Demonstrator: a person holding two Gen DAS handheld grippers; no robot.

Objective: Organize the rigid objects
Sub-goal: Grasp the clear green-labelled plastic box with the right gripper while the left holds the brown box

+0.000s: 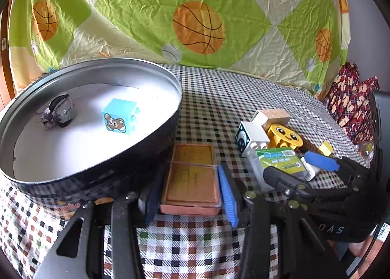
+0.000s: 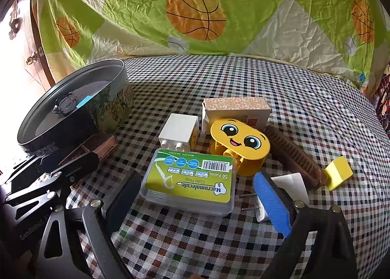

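Observation:
A round dark tin (image 1: pixel 102 176) (image 2: pixel 73 130) holds a light blue toy block (image 1: pixel 120 116) and a small dark crumpled item (image 1: pixel 59 110). My left gripper (image 1: pixel 192 186) has its pads on both sides of a flat brown rectangular box (image 1: pixel 191 176) lying on the checked cloth beside the tin. My right gripper (image 2: pixel 197 196) is open around a clear floss pick box with a green label (image 2: pixel 192 181) (image 1: pixel 280 159), pads apart from its sides. Behind it lie a white block (image 2: pixel 179 130), a yellow smiley toy (image 2: pixel 240 142) and a beige carton (image 2: pixel 236 108).
A brown comb (image 2: pixel 295 157), a yellow tag (image 2: pixel 338 173) and a white plug (image 2: pixel 290 186) lie right of the floss box. A basketball-print sheet (image 2: pixel 195 11) hangs behind the table. Red patterned fabric (image 1: pixel 351 106) lies at the far right.

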